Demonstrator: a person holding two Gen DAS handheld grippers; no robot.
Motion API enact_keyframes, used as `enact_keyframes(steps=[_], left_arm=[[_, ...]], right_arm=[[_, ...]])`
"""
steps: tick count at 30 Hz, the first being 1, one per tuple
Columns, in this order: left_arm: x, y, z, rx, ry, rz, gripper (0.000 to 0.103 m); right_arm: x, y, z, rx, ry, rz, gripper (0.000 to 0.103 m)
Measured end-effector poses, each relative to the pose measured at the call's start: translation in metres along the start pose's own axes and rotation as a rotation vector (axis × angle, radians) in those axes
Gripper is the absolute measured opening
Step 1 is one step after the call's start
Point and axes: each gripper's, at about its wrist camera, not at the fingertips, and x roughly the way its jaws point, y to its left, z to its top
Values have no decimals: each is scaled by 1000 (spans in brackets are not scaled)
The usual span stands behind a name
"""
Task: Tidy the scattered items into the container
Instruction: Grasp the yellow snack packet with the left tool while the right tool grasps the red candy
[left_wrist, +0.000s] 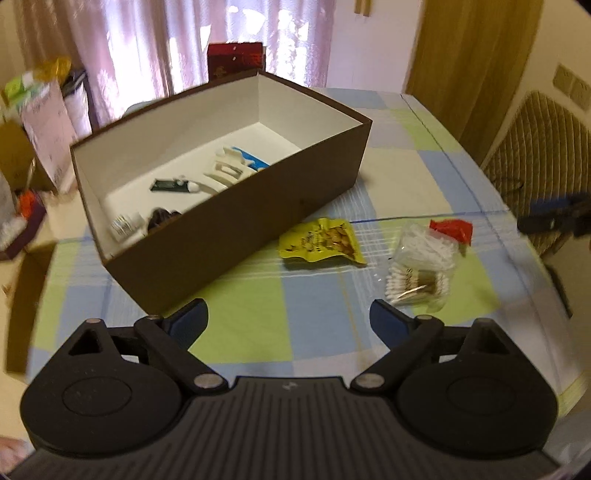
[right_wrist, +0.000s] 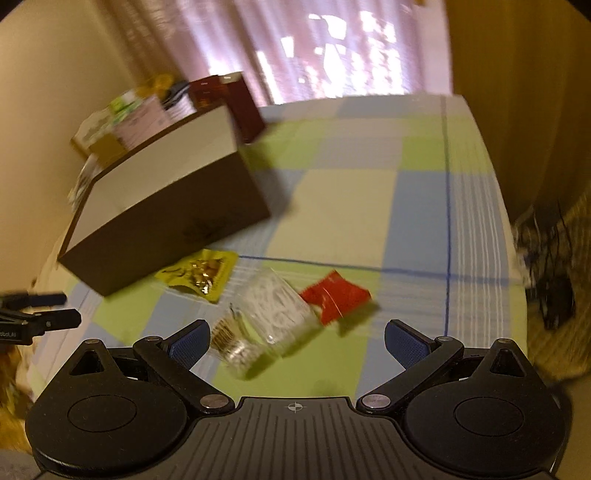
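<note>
so we have several items in the box (left_wrist: 236, 218), yet three packets (left_wrist: 421, 266) lie on the surface (left_wrist: 258, 325), both tongs (left_wrist: 288, 317) (right_wrist: 295, 339) apart and empty.

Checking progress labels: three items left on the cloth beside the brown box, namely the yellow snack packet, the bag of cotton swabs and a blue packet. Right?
Not quite: the third packet is red, not blue, as the left wrist view shows. The yellow snack packet and the bag of cotton swabs do lie on the cloth beside the brown box.
</note>
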Motion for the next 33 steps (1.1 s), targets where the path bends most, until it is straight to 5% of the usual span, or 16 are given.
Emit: enact_keyframes(steps=[7, 16, 22, 29, 33], left_arm=[[39, 25, -3, -357, -22, -154, 81], [96, 44, 4, -680, -39, -267, 78], [135, 55, 6, -808, -15, -291, 76], [160, 51, 18, -826, -48, -306, 66], [169, 42, 25, -799, -33, -289, 36]], right_arm=[[4, -22, -10, 109, 13, -26, 103], [15, -41, -15, 178, 44, -58, 103], [27, -51, -13, 214, 68, -78, 103], [32, -63, -8, 232, 76, -100, 103], [35, -67, -5, 236, 76, -103, 103]])
